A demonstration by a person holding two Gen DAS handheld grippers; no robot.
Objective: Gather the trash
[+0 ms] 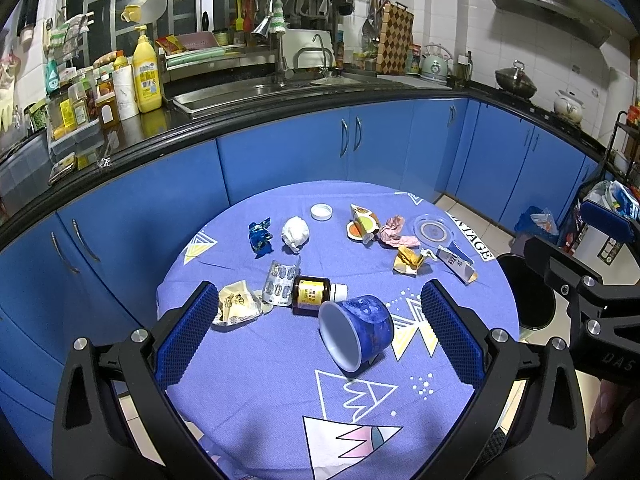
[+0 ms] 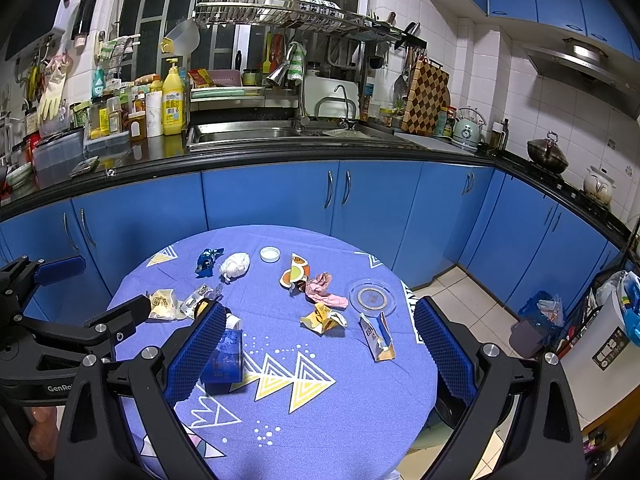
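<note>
I'm hovering my left claw (image 1: 320, 332), spread wide and empty, over the counter (image 1: 280, 400) where the tipped blue cup (image 1: 356, 330) is lying right between its pads, mouth facing left, while my right claw (image 2: 316, 352) is hanging released farther right.

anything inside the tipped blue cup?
In the left wrist view the blue cup lies on its side, mouth toward the camera: only bare white inner wall shows. The deepest part is foreshortened, so a small scrap there can't be ruled out.
</note>
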